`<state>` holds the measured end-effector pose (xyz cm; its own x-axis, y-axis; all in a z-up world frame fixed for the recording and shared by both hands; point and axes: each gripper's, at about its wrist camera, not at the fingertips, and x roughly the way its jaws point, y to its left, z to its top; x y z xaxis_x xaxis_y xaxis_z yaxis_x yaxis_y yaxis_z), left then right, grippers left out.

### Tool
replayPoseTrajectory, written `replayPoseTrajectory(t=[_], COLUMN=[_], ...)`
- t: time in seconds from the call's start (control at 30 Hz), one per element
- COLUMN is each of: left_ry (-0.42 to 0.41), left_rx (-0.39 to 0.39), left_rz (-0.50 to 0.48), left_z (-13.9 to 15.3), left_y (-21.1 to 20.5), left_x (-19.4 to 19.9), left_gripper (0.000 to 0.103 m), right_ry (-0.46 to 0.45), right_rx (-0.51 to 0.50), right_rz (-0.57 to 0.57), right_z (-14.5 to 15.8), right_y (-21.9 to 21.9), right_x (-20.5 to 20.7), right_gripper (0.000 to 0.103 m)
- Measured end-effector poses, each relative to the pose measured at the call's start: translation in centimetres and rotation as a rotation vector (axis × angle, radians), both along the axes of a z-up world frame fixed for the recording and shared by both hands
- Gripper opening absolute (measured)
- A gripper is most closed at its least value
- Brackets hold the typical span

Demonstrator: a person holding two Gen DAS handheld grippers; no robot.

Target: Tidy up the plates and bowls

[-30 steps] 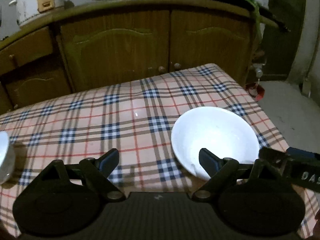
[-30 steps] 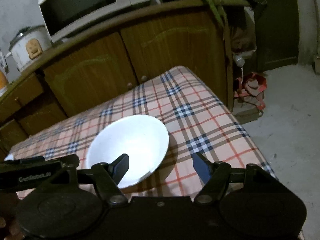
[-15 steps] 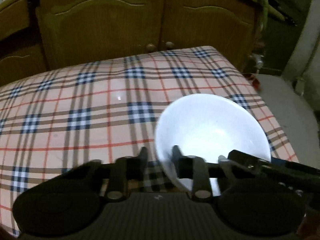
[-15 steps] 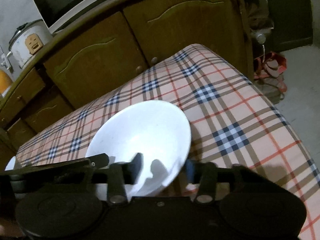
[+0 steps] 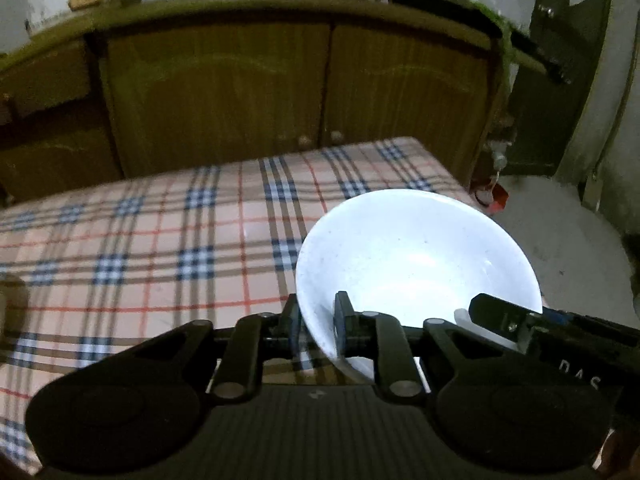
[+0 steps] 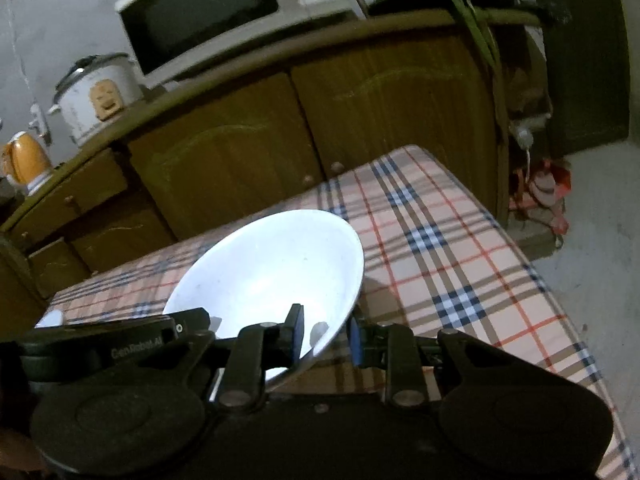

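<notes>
We now pinch the white bowl [image 5: 416,256] on opposite rims — left gripper [image 5: 316,326] and right gripper [image 6: 326,334] have just closed — raising it above the checked tablecloth [image 5: 160,240], ready for carrying.

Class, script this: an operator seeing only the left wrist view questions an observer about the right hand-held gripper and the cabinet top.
Operator: Does the right hand-held gripper grip the white bowl?
Observer: Yes. Its jaws have just been closing and now pinch the rim, one finger inside, one outside.
Operator: What stands left of the rice cooker?
Observer: An orange kettle.
</notes>
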<state>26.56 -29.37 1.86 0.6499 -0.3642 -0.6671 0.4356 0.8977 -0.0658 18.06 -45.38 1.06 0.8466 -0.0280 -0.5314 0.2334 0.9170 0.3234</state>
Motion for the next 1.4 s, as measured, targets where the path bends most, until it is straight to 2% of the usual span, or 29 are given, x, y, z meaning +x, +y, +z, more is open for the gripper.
replayPoseTrajectory(t=[0.13,0.47,0.8,1.07,1.4], left_ry=[-0.030,-0.132,-0.174,-0.156,-0.070], left_rx=[-0.028,-0.022,-0.025,0.000,0.066], left_rz=[0.030,0.050,0.068,0.064,0.047], left_z=[2.3,6.8,8.6,6.8,1.2], left_y=[1.8,5.5,9.3,11.3,12.2], left_x=[-2.2,-8.0,-12.8,-15.2,-16.5], left_gripper=[0.018,0.019,0.020,0.020,0.020], right_ry=[-0.043,-0.123,-0.150,-0.123,0.008], right_rx=[-0.033,-0.065,-0.077,-0.061,-0.031], right_rz=[0.025,0.070,0.114,0.142,0.158], right_z=[2.7,7.7,9.8,7.9,1.4], right_y=[1.9,6.5,10.2,12.3,13.7], right_x=[-2.1,-7.8,-12.2,-14.9,-16.1], right_gripper=[0.031,0.031,0.031,0.031,0.030])
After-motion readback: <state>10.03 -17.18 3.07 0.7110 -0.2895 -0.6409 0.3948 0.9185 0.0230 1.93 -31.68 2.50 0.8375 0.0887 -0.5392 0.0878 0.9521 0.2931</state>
